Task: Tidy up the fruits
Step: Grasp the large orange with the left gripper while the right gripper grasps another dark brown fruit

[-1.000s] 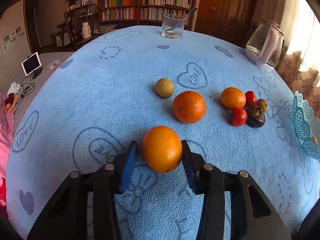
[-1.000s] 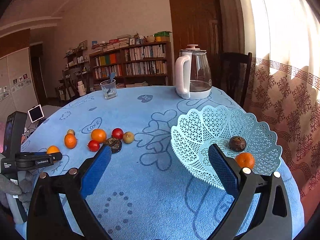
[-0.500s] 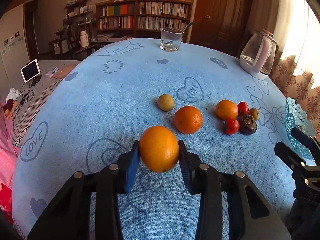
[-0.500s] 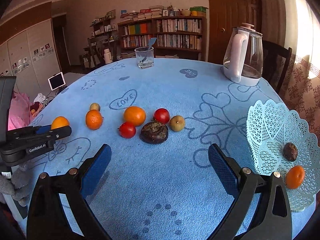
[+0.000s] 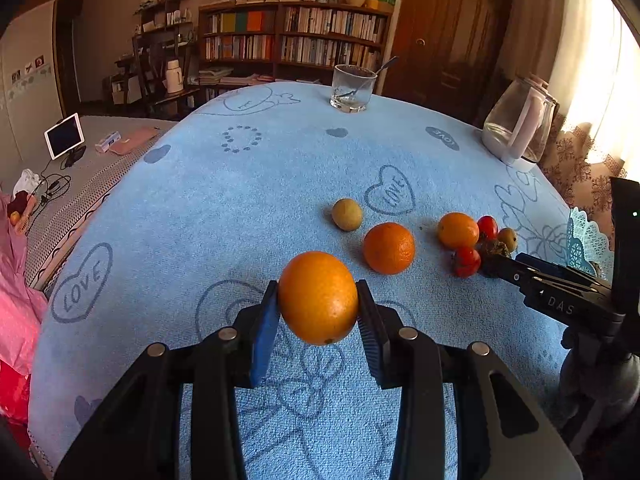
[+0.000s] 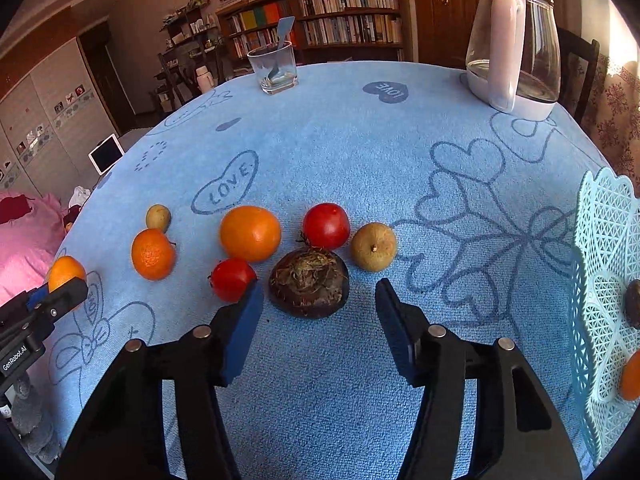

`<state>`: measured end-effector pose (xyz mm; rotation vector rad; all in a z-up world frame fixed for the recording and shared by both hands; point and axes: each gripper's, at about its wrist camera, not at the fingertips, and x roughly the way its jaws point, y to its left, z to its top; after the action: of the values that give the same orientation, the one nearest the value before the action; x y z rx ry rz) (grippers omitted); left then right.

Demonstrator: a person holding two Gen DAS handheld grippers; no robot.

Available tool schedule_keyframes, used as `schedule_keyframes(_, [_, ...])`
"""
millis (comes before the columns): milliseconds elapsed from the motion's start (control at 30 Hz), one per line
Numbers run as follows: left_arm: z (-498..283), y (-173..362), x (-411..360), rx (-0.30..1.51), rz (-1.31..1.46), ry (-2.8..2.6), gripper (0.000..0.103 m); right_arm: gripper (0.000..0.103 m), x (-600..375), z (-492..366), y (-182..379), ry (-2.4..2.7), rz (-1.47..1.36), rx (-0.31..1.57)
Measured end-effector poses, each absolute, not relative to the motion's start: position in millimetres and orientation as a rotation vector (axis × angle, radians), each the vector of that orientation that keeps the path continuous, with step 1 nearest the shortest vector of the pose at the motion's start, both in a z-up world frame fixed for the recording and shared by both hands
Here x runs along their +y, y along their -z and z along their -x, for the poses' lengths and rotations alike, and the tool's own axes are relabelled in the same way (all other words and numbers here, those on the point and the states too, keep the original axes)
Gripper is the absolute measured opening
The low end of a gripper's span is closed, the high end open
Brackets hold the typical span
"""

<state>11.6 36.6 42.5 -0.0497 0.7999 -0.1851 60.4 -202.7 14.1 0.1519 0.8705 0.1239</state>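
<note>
My left gripper is shut on an orange, held just above the blue tablecloth. Beyond it lie a yellow-green fruit, a second orange and a cluster with a third orange. In the right wrist view my right gripper is closing its jaws around a dark brown fruit; its pads stand apart from it. Around this fruit lie an orange, two red fruits and a tan fruit. The pale blue lattice basket sits at the right.
A glass tumbler with a spoon and a glass kettle stand at the far side of the round table. The basket holds a dark fruit and an orange. A chair stands behind the kettle.
My right gripper swung left from the basket, came down over the fruit cluster and narrowed its jaws around the dark brown fruit. The left gripper still grips its orange, slightly raised.
</note>
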Motion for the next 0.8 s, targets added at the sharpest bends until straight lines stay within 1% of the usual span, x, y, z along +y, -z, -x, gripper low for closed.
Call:
schedule_keyframes(300, [-11, -41, 35, 0.803, 0.049, 0.191, 0.038, 0.058, -195, -76, -11, -0.1, -0.132, 0.888])
schedule_keyframes(333, [-11, -41, 35, 0.804, 0.049, 0.192, 0.038, 0.056, -194, -77, -10, -0.091, -0.121, 0.89])
schedule_keyframes(400, [-11, -41, 34, 0.805, 0.049, 0.194, 0.038, 0.054, -193, -76, -10, -0.087, -0.107, 0.887])
schedule_keyframes(433, [-11, -40, 34, 0.806, 0.049, 0.194, 0.038, 0.05, -192, -75, -11, -0.093, -0.101, 0.885])
schedule_keyframes(500, [-11, -40, 34, 0.806, 0.049, 0.195, 0.038, 0.046, -189, -72, -11, -0.095, -0.083, 0.88])
schedule_keyframes(800, [-10, -40, 33, 0.805, 0.049, 0.2, 0.038, 0.046, -196, -46, -15, -0.102, -0.099, 0.852])
